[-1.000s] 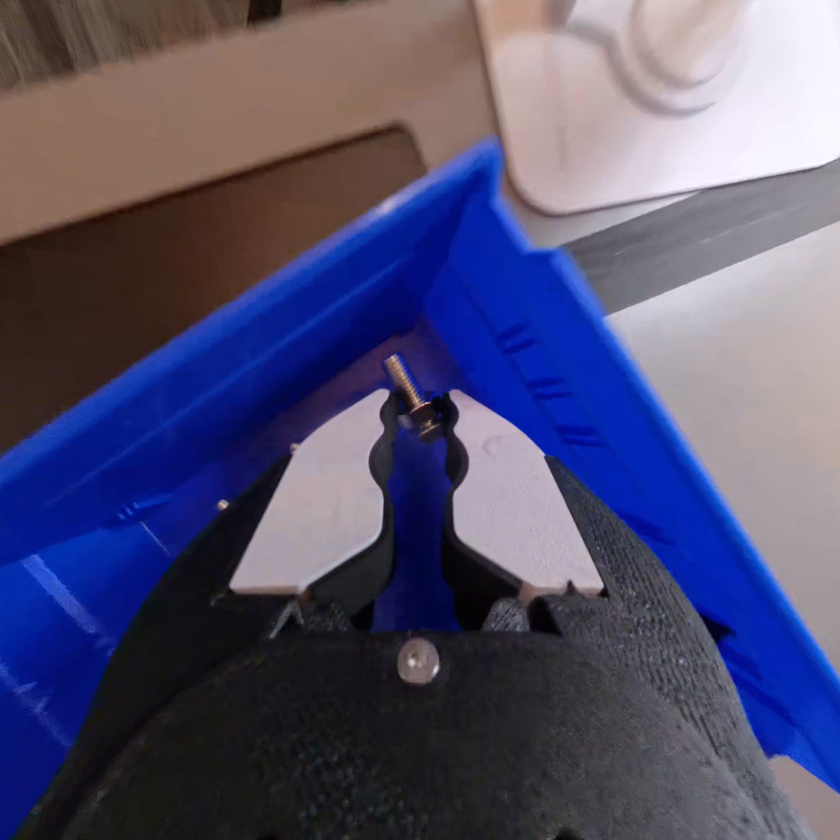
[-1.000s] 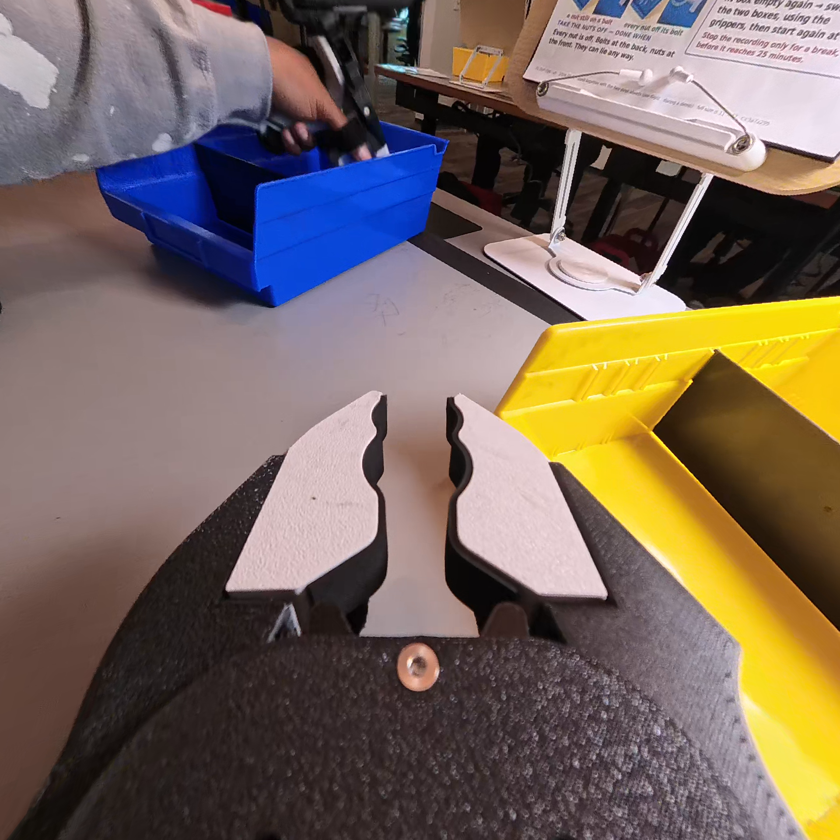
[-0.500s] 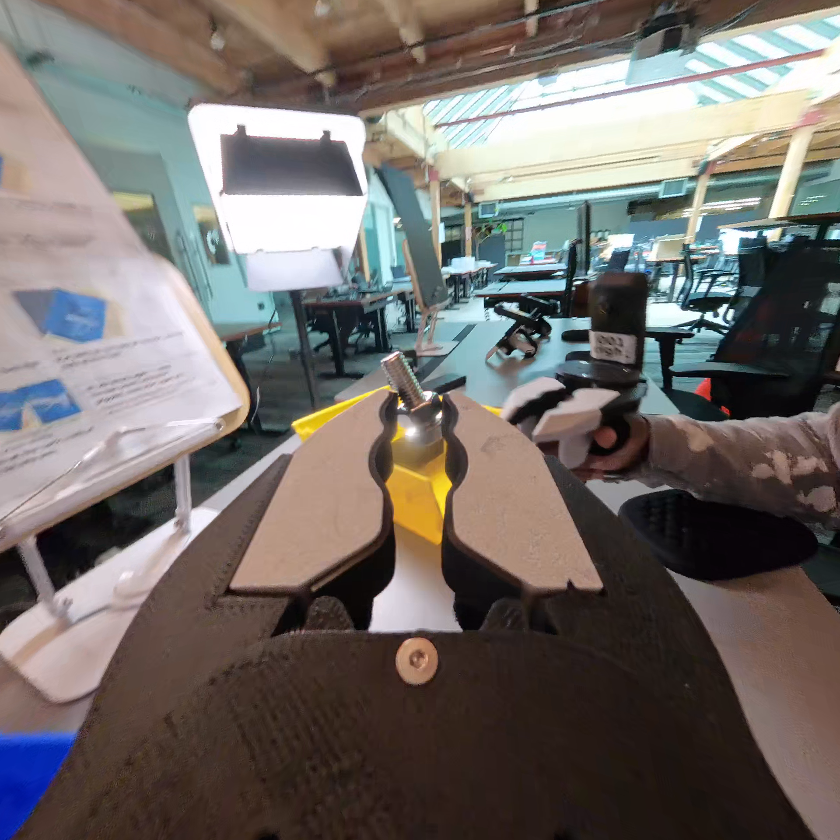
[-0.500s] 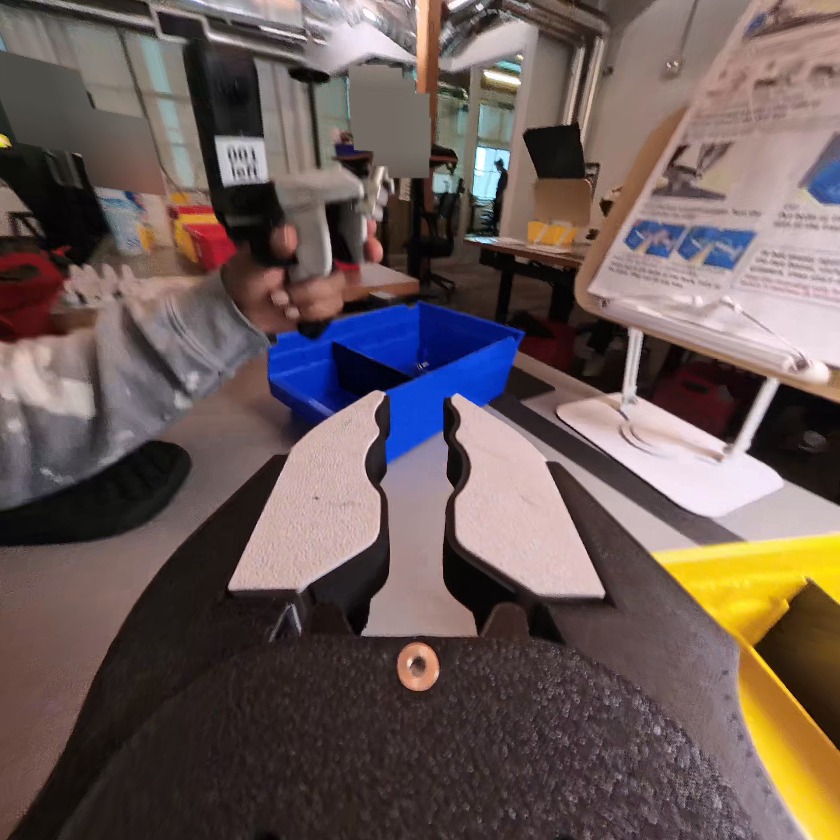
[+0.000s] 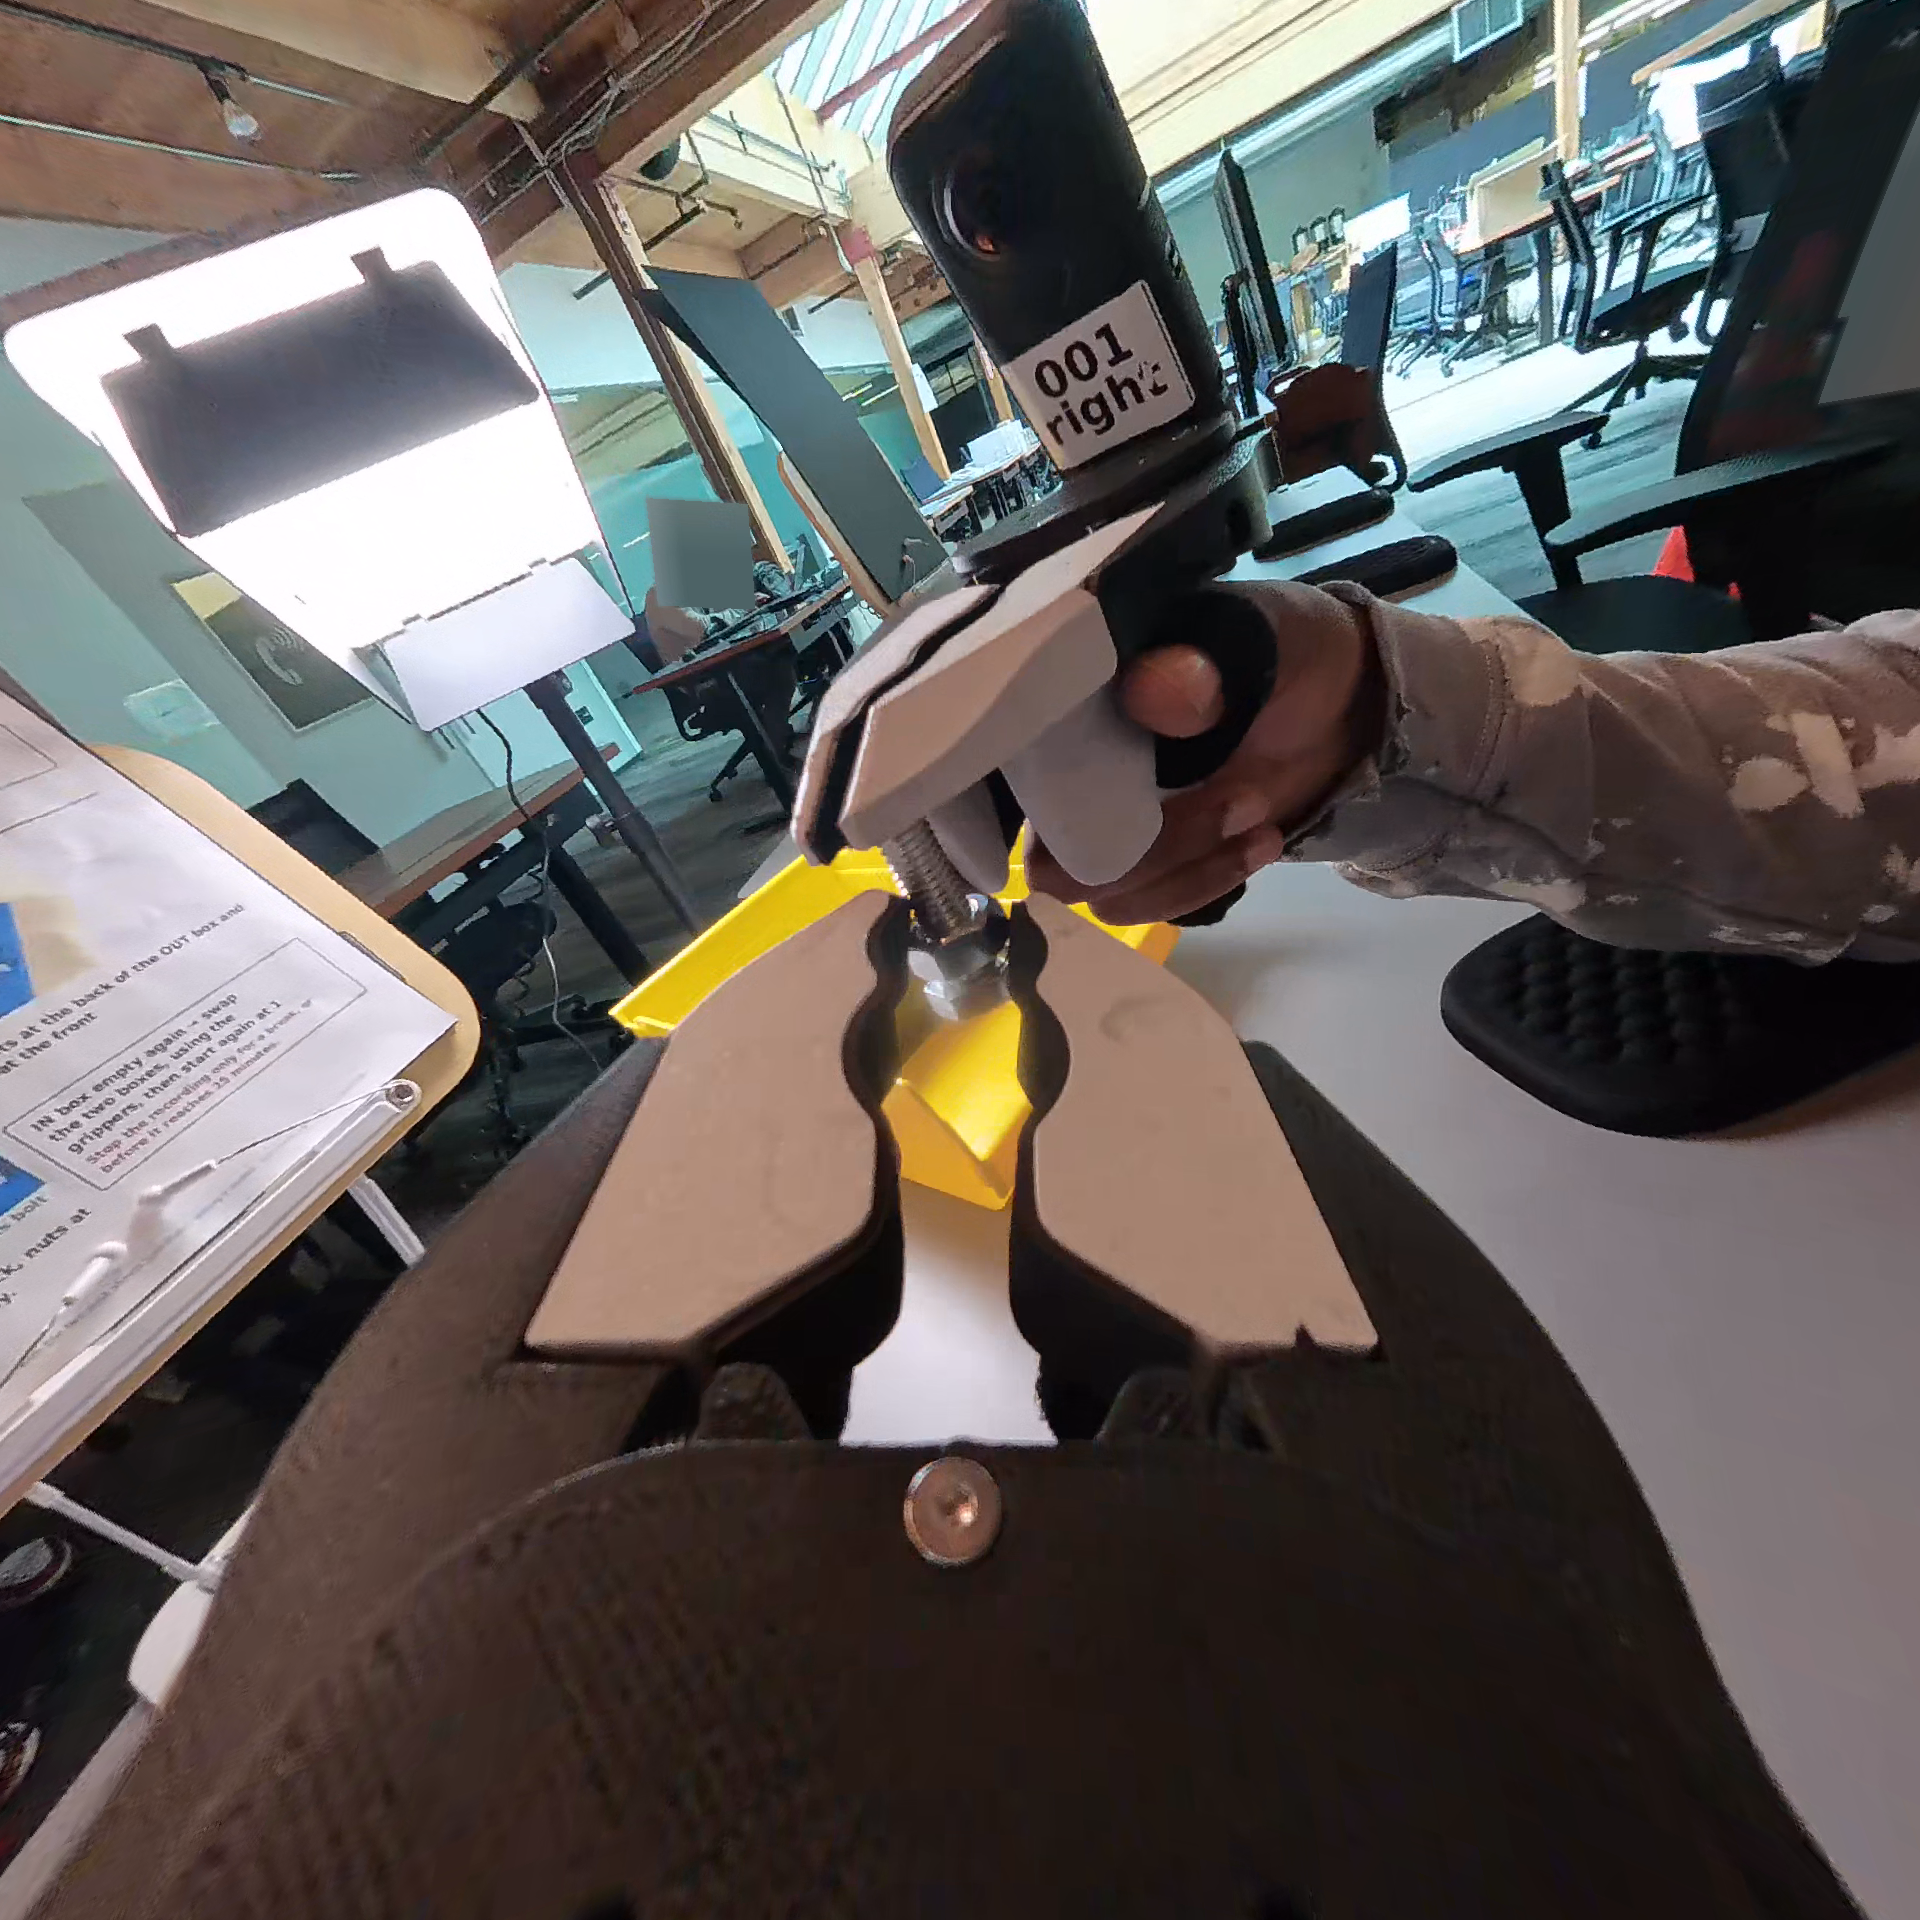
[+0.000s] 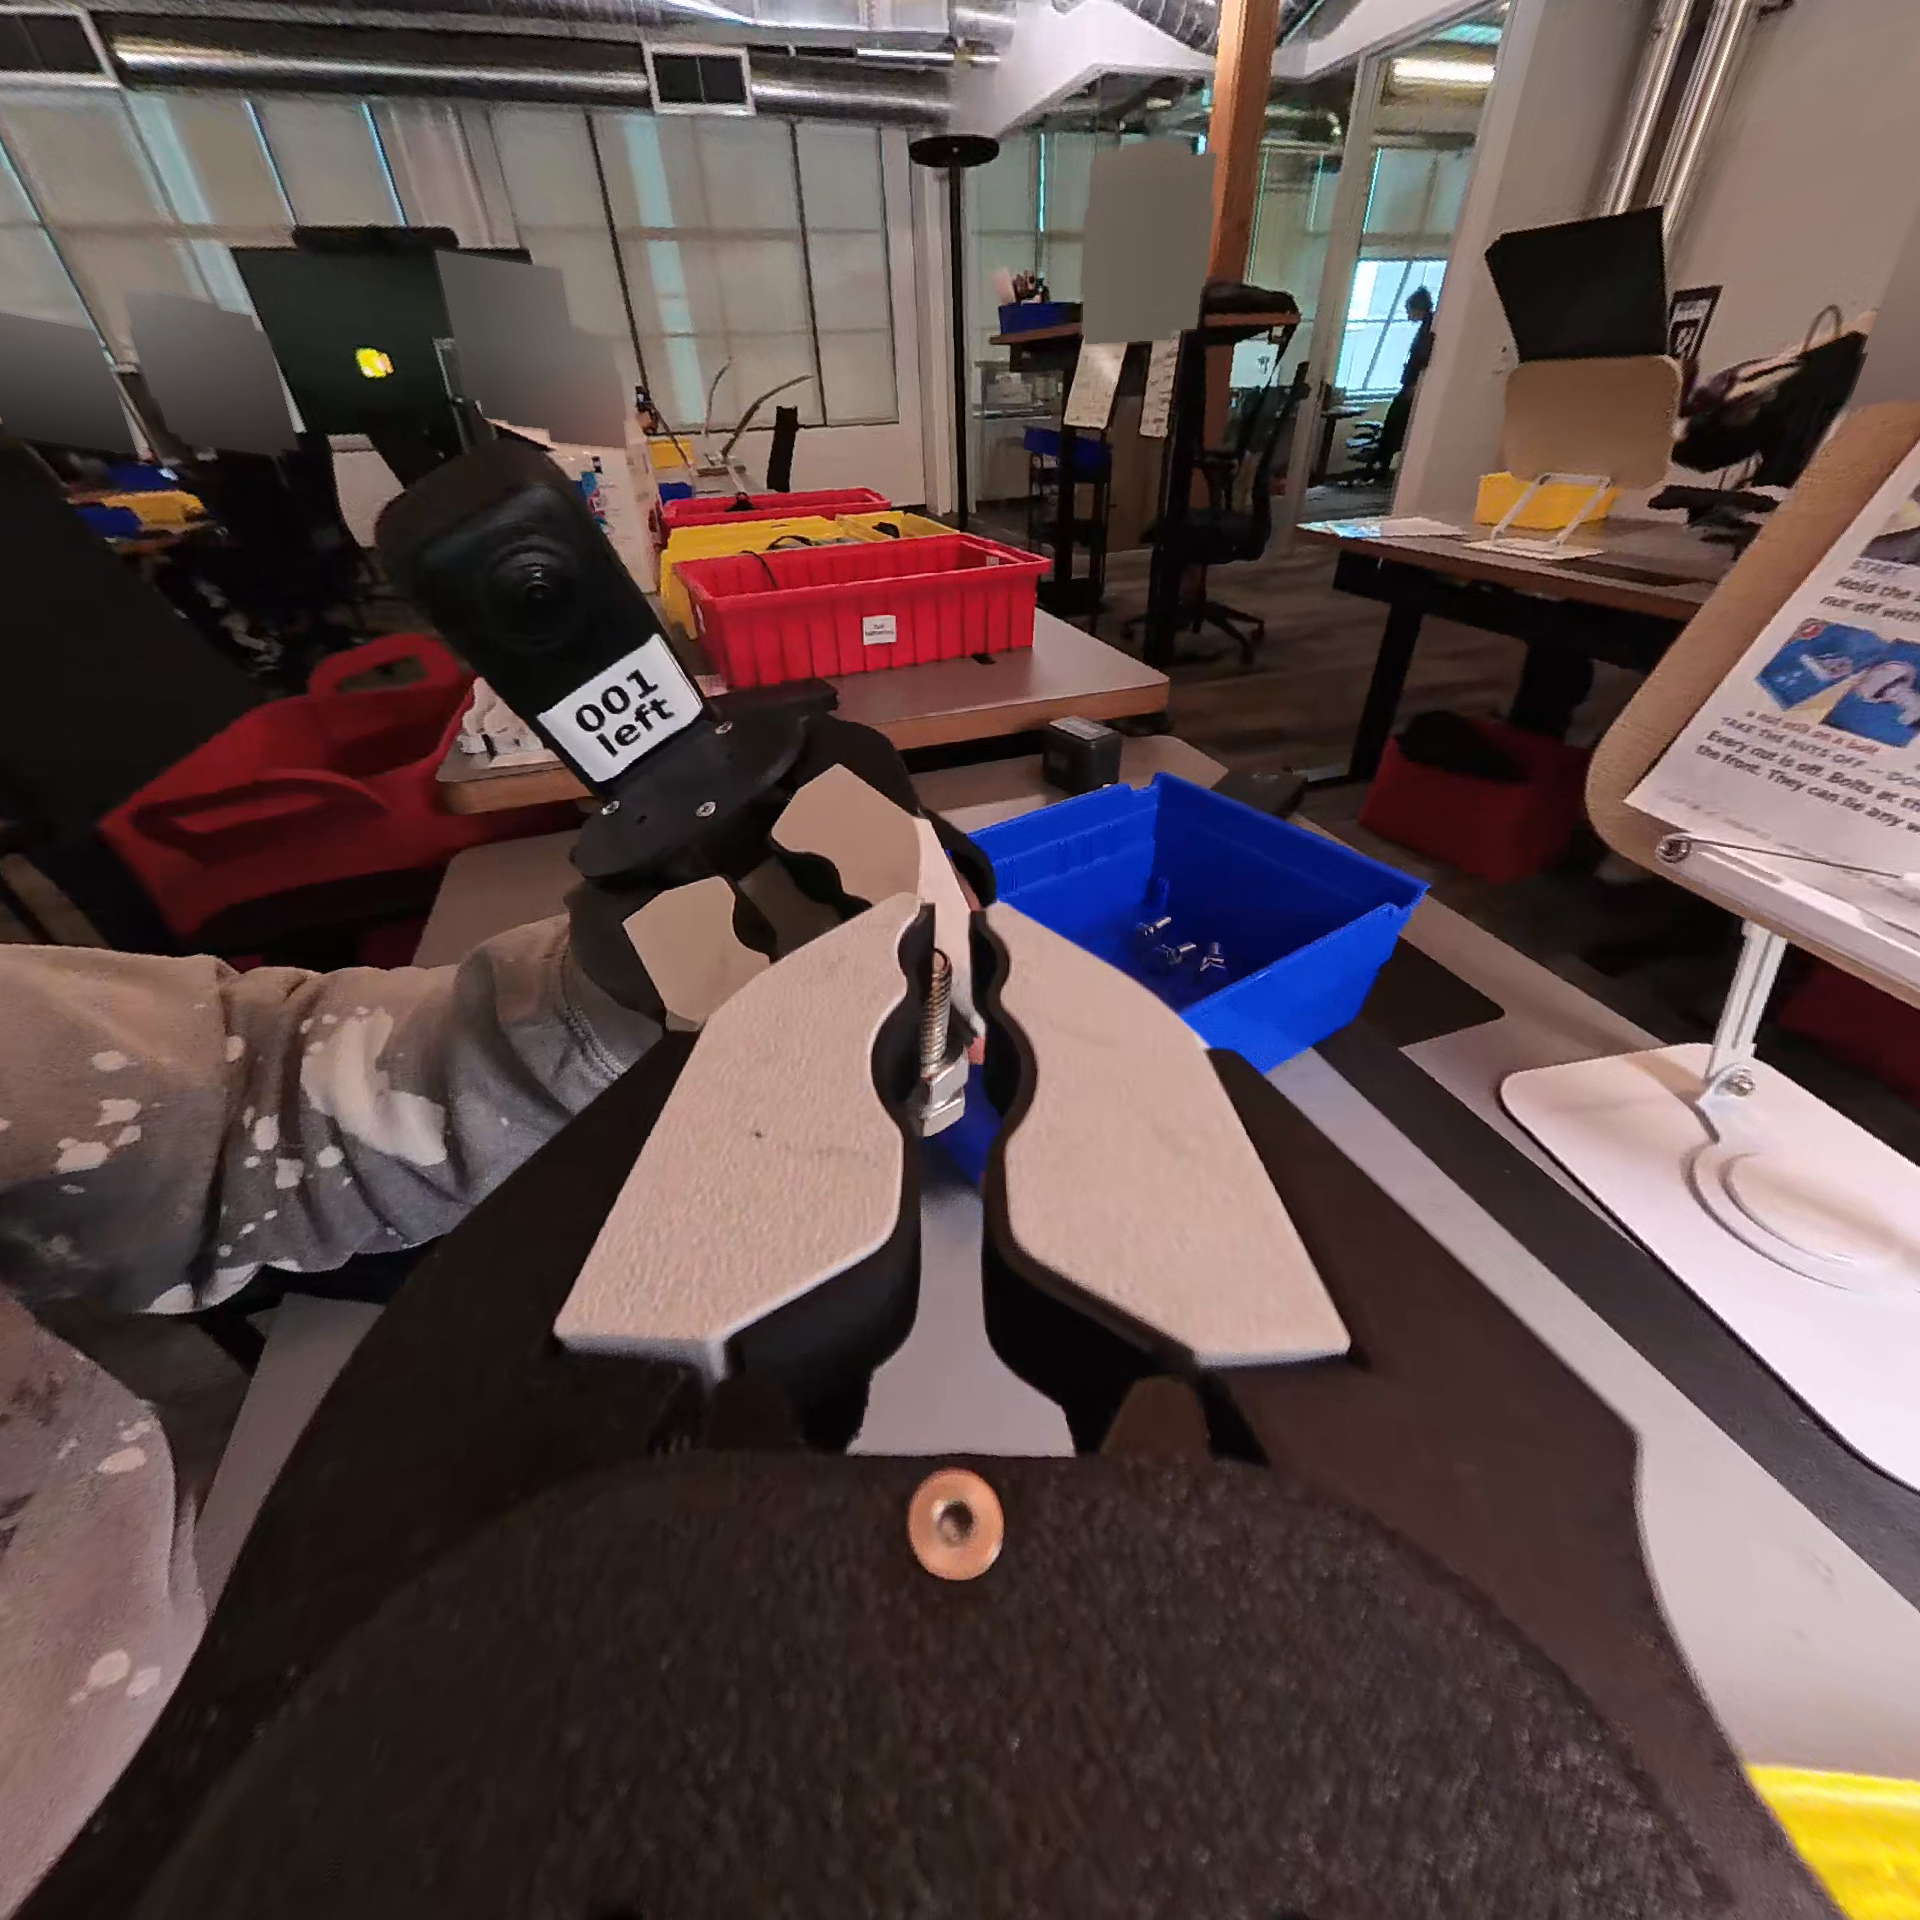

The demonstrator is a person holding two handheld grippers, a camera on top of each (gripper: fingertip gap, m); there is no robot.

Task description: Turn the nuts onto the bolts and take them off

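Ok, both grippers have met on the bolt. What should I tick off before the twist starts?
1. Left gripper shut on the hex end of the bolt: ok.
2. Right gripper closed round the threaded shank: ok.
3. Right gripper on the nut rather than bare thread: cannot tell.
4. Bolt lined up along both sets of fingers, not skewed: cannot tell.
5. Bolt held in the air, clear of the table: ok.
6. Yellow bin close behind the grippers to receive parts: ok.
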